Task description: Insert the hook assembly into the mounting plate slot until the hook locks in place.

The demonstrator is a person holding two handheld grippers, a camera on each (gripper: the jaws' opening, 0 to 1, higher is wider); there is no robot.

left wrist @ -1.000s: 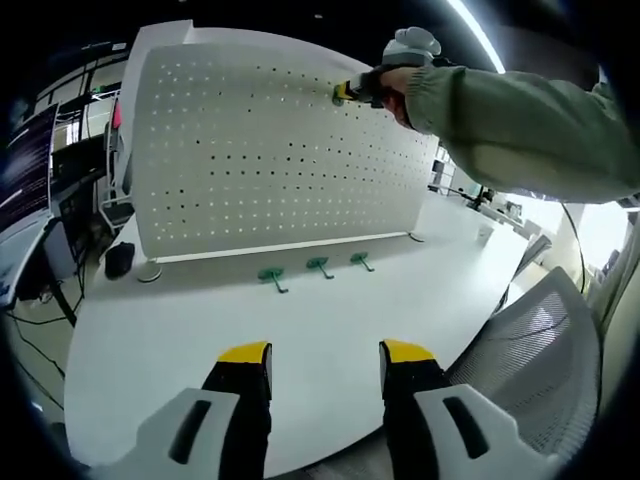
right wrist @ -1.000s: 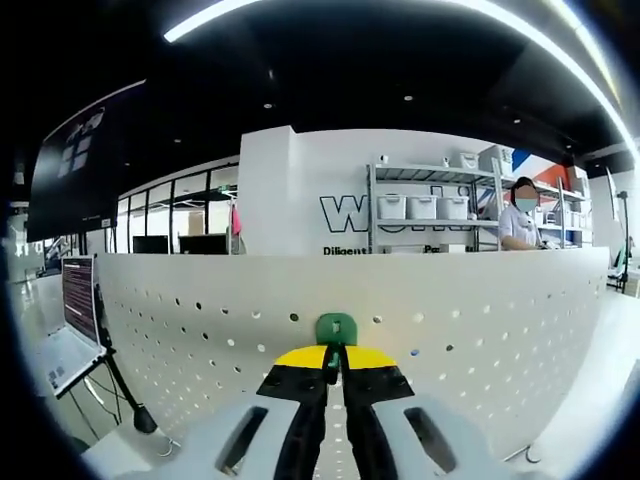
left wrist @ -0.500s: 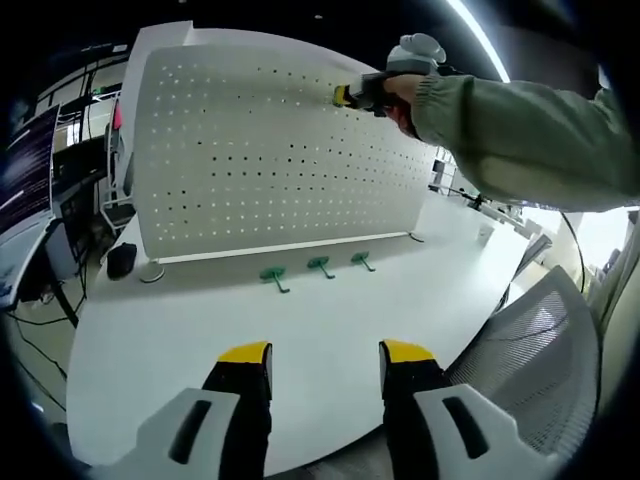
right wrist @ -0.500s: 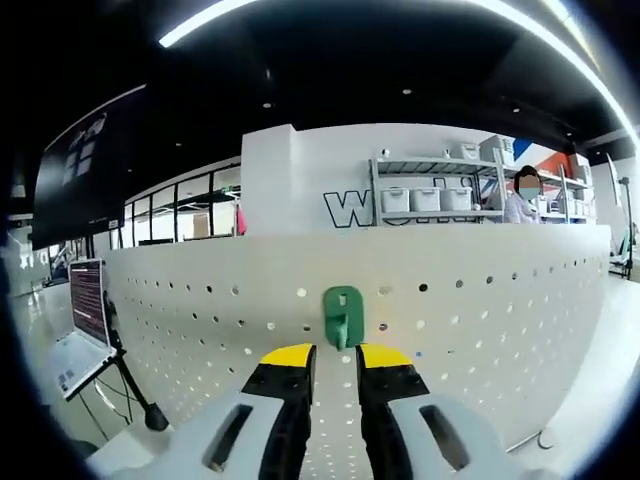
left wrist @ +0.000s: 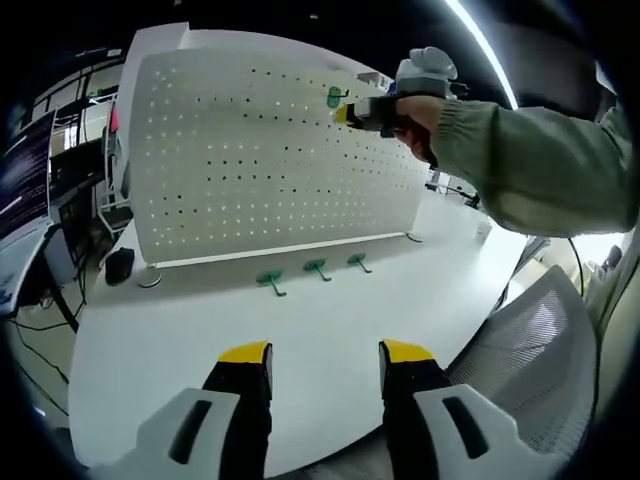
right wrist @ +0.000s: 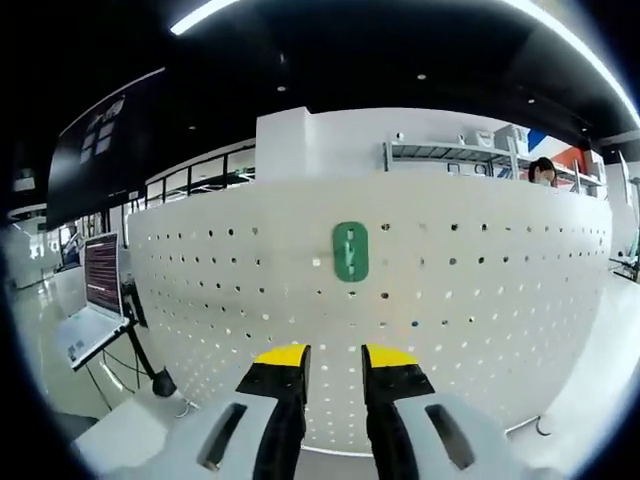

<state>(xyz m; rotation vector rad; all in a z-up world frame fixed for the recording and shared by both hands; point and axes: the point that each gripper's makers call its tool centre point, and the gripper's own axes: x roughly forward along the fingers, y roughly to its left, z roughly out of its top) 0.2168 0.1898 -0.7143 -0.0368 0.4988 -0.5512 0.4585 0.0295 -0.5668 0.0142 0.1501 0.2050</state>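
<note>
item: green hook assembly (right wrist: pixel 350 251), seated on the white perforated mounting plate (right wrist: pixel 480 330), near its top edge, at about 12 o'clock from the right gripper (right wrist: pixel 335 362) in the right gripper view; in the left gripper view the same hook (left wrist: pixel 335 97) sits at 11 o'clock of the board, just beside the yellow tips of the right gripper (left wrist: pixel 343 115), which a gloved hand (left wrist: pixel 415 105) holds out on a green sleeve (left wrist: pixel 530 165). condition of tongs: right gripper released, jaws parted with a clear gap, holding nothing and apart from the hook; left gripper (left wrist: pixel 325 360) likewise released and empty, low over the white table (left wrist: pixel 180 350). stock on table: three spare green hooks (left wrist: pixel 315 268) in a row at the foot of the plate, well apart from both grippers. risks, judged: whether the hook is truly locked cannot be read from either view, so it may be only resting in its holes and could tip out or drop to the table if the board is jarred. a careless pass of the right jaws near the plate could knock it loose. the plate stands on small feet and a hard push might rock it. swinging either hand away may carry the hook out of sight, against the requirement to keep all items visible.
</note>
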